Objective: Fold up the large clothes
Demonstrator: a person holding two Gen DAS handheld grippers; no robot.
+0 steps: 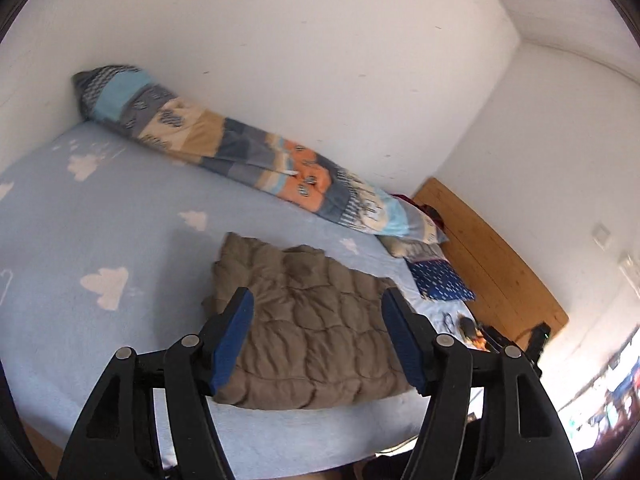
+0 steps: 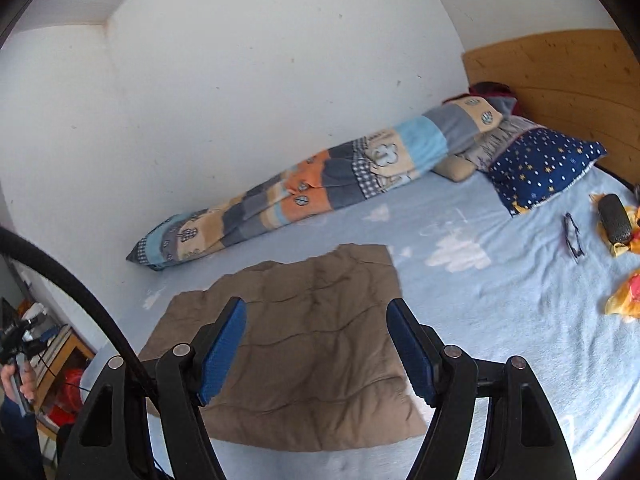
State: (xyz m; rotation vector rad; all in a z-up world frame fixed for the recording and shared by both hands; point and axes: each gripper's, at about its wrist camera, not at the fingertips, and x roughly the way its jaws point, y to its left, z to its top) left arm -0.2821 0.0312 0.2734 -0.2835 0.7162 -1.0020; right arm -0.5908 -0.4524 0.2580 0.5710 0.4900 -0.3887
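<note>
Folded brown quilted jacket (image 1: pixel 308 332) lies flat on the light-blue cloud-print bed sheet (image 1: pixel 120 232), near the bed's front edge, roughly mid-length; quilted stitching visible, rough rectangular bundle, edges not perfectly squared. Left gripper (image 1: pixel 317 302) held above the jacket, jaws spread, nothing between the blue pads (image 1: pixel 232 340), not touching the cloth. Right gripper (image 2: pixel 316 308) likewise above the jacket (image 2: pixel 296 340), jaws spread wide, pads empty, clear of the fabric. Rolled patchwork blanket (image 2: pixel 304 192) runs along the back edge of the bed against the white wall (image 2: pixel 240 80). Navy star-print pillow (image 2: pixel 544 164) at the headboard end, beside the blanket's end, a smaller beige pillow (image 2: pixel 454 168) tucked next to it. Wooden headboard (image 2: pixel 560 76) behind the pillows. Eyeglasses (image 2: pixel 574 236) lie on the sheet (image 2: pixel 500 312) near the headboard end, a dark glasses case (image 2: pixel 614 218) just beside them resting on orange-yellow cloth (image 2: pixel 624 300). In right wrist view, a person's hand (image 2: pixel 18 384) shows at the lower left edge, off the bed, gripping a dark handle; blurred
</note>
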